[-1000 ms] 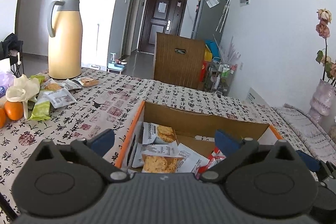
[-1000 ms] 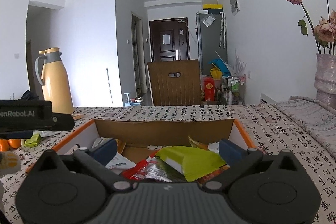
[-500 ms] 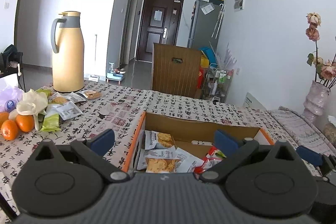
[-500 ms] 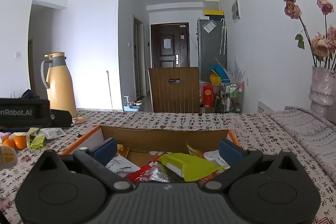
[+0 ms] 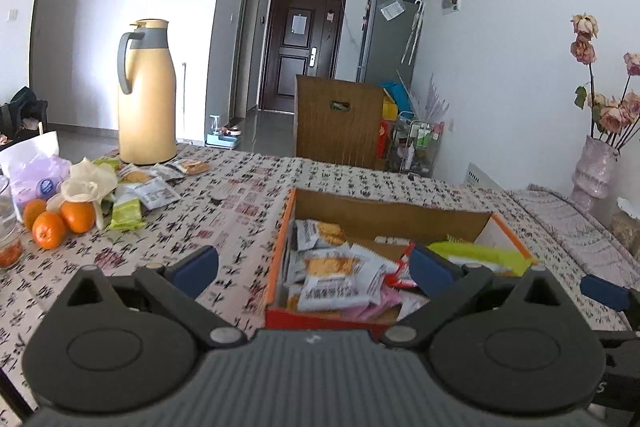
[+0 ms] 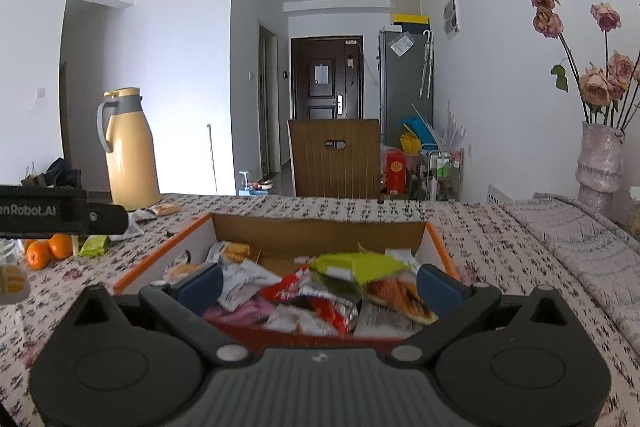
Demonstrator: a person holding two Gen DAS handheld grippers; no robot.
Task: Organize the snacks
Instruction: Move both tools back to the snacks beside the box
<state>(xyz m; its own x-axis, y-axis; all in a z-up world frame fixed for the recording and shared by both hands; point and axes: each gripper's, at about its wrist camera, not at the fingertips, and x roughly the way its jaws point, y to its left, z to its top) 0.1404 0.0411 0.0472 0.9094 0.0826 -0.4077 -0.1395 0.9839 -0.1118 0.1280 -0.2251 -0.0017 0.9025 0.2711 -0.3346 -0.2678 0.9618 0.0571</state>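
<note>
Now both tongs, left (image 5: 314, 263) and right (image 6: 318, 281), hang spread and empty over the cardboard box (image 5: 362, 217) of snacks. Loose packets (image 5: 138, 187) wait on the worktop (image 5: 224, 223) beside the oranges (image 5: 60, 221); fetching one likely comes next.

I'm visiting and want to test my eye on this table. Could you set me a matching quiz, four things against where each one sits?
Things:
1. thermos
2. oranges
3. lime-green packet
4. vase of roses

Places:
A. inside the cardboard box, on top of the pile
B. far right, by the wall
C. far left corner of the table, standing upright
D. left side, next to loose snack packets

Pairs: 1-C, 2-D, 3-A, 4-B
</note>
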